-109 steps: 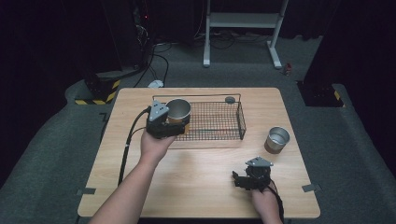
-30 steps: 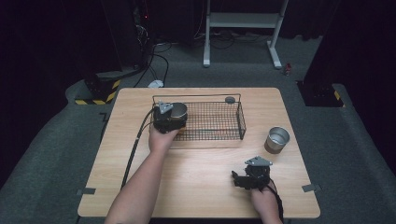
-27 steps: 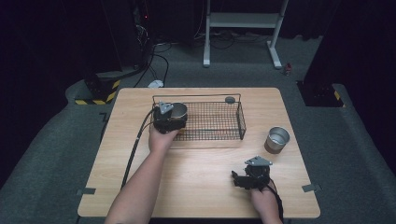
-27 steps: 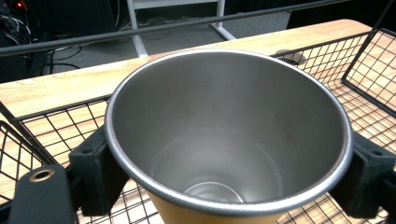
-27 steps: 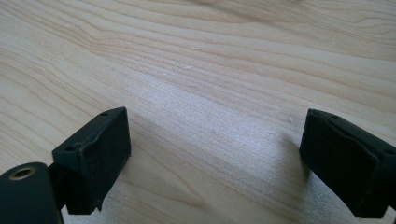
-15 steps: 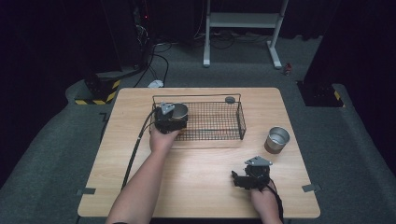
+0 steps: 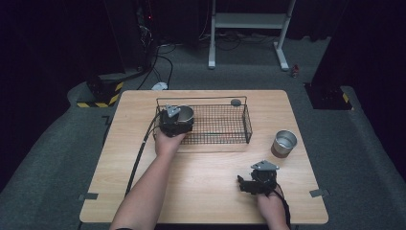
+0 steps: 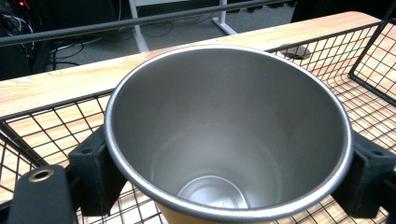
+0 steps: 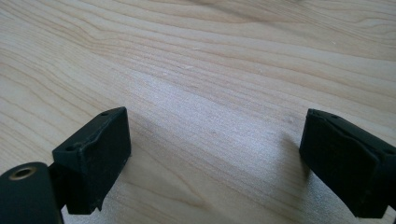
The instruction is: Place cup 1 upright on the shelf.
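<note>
Cup (image 8: 224, 140) base cut off by bottom edge in my left gripper view; it hides most of my fingers (image 8: 91, 172). Small dark disc (image 7: 235, 102) on counter (image 7: 201, 191) behind basket (image 7: 225, 125): too small to identify. Right fingers (image 9: 95, 154) cropped at bottom and right edges.

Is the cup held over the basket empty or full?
Empty: the cup shows its bare metal bottom inside.
</note>
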Demonstrator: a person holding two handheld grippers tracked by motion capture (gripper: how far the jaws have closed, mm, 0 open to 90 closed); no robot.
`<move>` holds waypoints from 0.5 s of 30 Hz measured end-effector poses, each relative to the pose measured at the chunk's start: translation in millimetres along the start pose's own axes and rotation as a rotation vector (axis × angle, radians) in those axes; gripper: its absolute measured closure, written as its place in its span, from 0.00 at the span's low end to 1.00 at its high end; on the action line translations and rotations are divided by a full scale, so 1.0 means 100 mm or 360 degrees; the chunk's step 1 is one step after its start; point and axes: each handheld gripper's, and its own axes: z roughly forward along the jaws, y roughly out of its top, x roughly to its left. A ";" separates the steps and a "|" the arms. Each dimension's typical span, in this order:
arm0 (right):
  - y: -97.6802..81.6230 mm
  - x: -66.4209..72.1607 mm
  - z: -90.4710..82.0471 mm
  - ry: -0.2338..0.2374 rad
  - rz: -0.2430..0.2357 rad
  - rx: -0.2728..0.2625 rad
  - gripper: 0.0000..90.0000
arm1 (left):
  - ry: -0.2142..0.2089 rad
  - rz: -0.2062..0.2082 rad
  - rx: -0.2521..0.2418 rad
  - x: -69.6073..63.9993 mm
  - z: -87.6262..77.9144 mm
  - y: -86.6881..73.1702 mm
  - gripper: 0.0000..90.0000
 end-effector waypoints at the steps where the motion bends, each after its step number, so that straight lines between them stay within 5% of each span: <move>1: 0.00 0.00 0.00 0.0000 0.0000 0.0000 0.10 | 0.0006 -0.0002 0.0004 0.00 0.00 0.00 0.15; 11: 0.00 0.00 0.00 0.0000 0.0000 0.0000 0.10 | 0.0040 0.0034 0.0048 0.00 -0.03 0.00 0.14; 15: 0.00 0.00 0.00 0.0000 0.0000 0.0003 0.10 | 0.0054 0.0048 0.0113 0.01 -0.02 0.02 0.06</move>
